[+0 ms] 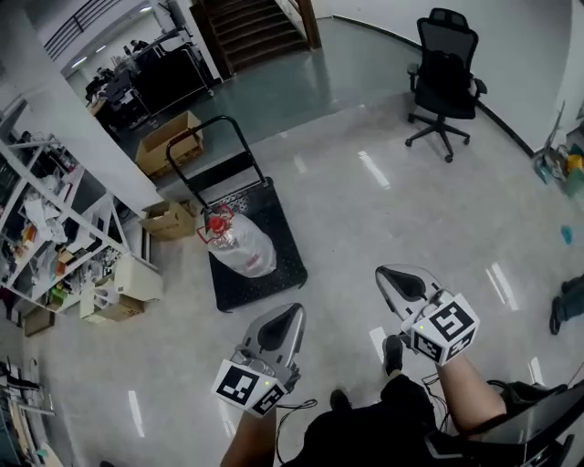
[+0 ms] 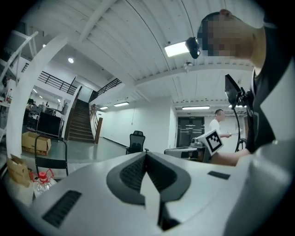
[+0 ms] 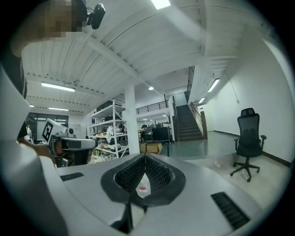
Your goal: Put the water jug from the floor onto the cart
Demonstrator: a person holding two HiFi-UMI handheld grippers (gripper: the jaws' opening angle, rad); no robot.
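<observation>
Both grey hand-held grippers, left gripper (image 1: 281, 321) and right gripper (image 1: 400, 281), are closed and empty. Ahead and leftward, nearer the left one, the clear red-capped water jug (image 1: 242, 246) already lies on the black platform cart (image 1: 260, 288), cap toward its handle edge.

Water jug (image 1: 242, 244) lies on the cart (image 1: 285, 263), toward its handle end; 1 cardboard box (image 1: 168, 219) sits just left of the cart, another box (image 1: 168, 140) behind the handle. Shelving (image 1: 50, 223) runs along the left, stairs (image 1: 255, 27) at far back, office chair (image 1: 444, 80) rear right, well apart from cart. Left gripper (image 1: 285, 319) & right gripper (image 1: 398, 278) are side by side in front, w/ the left nearer the cart.
</observation>
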